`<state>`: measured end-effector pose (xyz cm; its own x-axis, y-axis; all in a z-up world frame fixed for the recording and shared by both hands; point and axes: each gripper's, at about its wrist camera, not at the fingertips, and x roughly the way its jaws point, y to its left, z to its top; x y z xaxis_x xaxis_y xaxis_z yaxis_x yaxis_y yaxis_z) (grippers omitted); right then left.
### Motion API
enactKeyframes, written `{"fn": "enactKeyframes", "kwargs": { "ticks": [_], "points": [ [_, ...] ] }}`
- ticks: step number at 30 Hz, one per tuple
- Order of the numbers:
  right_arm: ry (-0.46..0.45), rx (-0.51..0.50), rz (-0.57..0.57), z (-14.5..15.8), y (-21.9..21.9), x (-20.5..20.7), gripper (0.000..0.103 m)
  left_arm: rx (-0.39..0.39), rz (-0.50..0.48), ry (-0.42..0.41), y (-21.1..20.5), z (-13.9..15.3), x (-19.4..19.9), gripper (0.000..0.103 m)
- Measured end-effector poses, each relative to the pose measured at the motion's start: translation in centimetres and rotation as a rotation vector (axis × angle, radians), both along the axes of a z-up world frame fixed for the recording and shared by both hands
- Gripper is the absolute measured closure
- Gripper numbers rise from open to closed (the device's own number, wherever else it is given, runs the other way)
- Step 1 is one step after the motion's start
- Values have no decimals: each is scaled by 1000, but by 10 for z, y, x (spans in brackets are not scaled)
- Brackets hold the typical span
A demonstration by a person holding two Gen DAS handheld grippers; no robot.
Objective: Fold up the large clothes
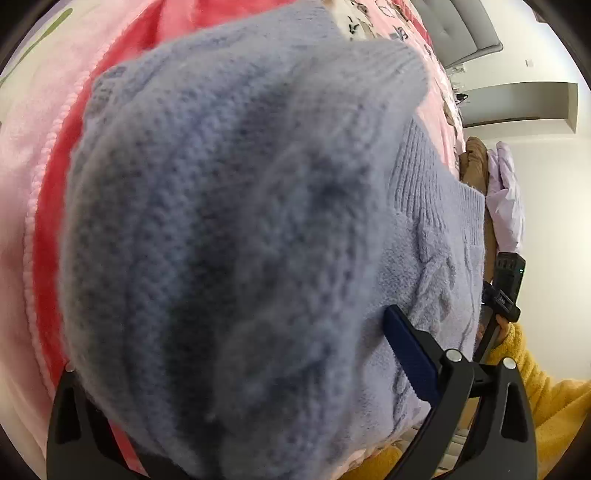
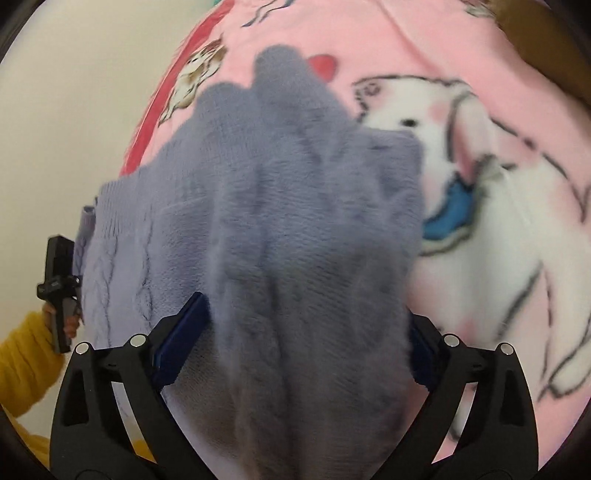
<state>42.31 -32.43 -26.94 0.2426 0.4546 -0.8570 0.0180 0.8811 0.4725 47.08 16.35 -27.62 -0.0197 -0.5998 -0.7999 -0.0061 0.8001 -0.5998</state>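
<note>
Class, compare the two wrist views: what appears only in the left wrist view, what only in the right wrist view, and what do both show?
Only the left wrist view shows a grey padded headboard, a white glove and the right tool in a yellow sleeve.

Only the right wrist view shows a white animal print on the blanket.

Both show the lilac knitted sweater bunched between open tool fingers, lying on the pink blanket.

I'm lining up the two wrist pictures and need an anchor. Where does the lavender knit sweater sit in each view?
Left wrist: the lavender knit sweater fills the centre and left, bunched close to the lens, its ribbed hem at right.
Right wrist: the sweater covers the centre, from the bottom edge up to a blurred peak.
Shared landmark: the pink blanket under it.
</note>
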Motion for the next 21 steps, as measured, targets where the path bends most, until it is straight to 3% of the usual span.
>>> {"fn": "enactKeyframes", "kwargs": {
  "ticks": [2,3,5,6,8,10,14,18,21],
  "points": [
    [-10,-12,14,6,10,-3,34,-64,-4,33,-8,1,-4,5],
    [-16,-10,16,9,13,-4,49,-82,-14,48,-16,0,-6,5],
    [-13,-54,0,14,18,-9,66,7,-43,26,-30,1,-12,12],
    [-13,-65,-14,17,17,-11,72,25,-38,10,-33,2,-14,22],
    [-6,-98,-39,24,18,-13,76,52,6,1,-33,5,-17,38],
    [-11,-151,-43,36,23,-14,77,56,37,5,-31,11,-19,64],
    [-69,-212,-70,78,30,-17,79,96,86,-43,-27,43,-30,74],
    [-128,-240,-87,130,36,-32,80,38,182,-97,-20,88,-47,78],
    [-166,-268,-73,171,46,-52,81,17,177,-158,-19,128,-67,78]
  ]
}}
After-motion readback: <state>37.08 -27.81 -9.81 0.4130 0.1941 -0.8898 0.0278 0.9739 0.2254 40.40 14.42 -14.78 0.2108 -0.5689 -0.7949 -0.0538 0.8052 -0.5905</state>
